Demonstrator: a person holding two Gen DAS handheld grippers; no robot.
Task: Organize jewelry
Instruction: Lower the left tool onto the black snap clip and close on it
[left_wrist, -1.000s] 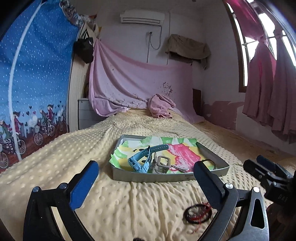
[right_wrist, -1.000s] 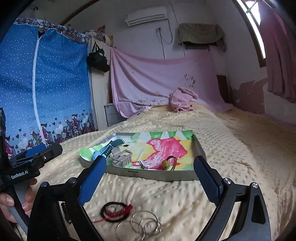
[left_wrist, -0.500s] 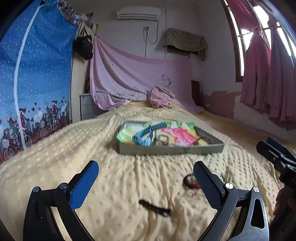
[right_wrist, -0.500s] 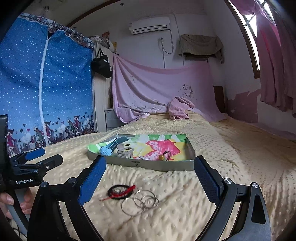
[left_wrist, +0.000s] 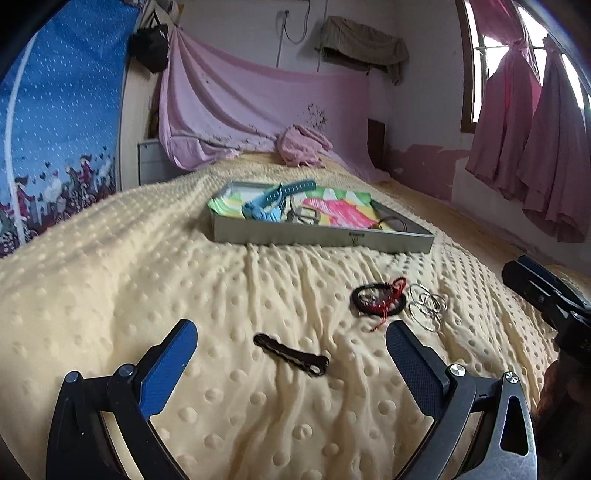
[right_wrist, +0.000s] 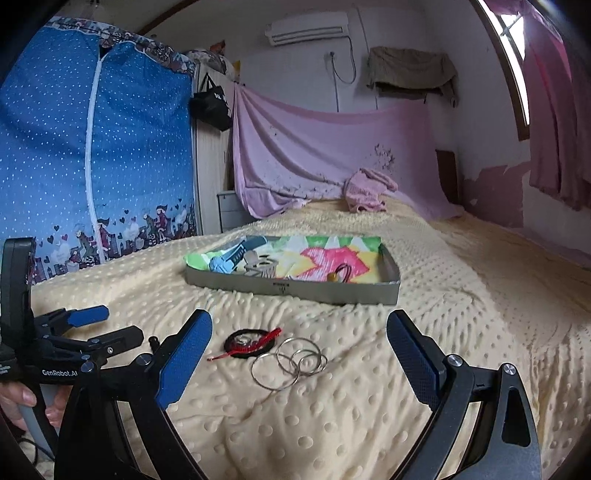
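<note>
Both claws are seen spread wide and empty above a bed covered by a cream dotted blanket (left_wrist: 129, 266).

In the left wrist view, the left claw (left_wrist: 291, 354) is held low in the frame, and a dark braided bracelet (left_wrist: 291, 354) is seen lying flat on the blanket between its fingers, untouched. Right of centre, a black and red cord bracelet (left_wrist: 378, 300) is found, with a cluster of thin silver bangles (left_wrist: 427, 305) just beside it on the right. At the right edge of the frame, the right claw (left_wrist: 546, 295) is partly shown.

In the right wrist view, the right claw (right_wrist: 299, 354) is framed around the silver bangles (right_wrist: 291, 363) and the cord bracelet (right_wrist: 251, 343), neither being gripped. At the lower left, the left claw (right_wrist: 99, 328) is visible, held by a hand (right_wrist: 22, 402).

Above centre in both views, a shallow grey tray (right_wrist: 291, 288) lined with brightly coloured paper is set on the blanket, well apart from the loose pieces. In it a blue watch strap (left_wrist: 275, 201), a pale metal band (left_wrist: 304, 216) and a dark ring-shaped piece (right_wrist: 343, 271) are held.
</note>
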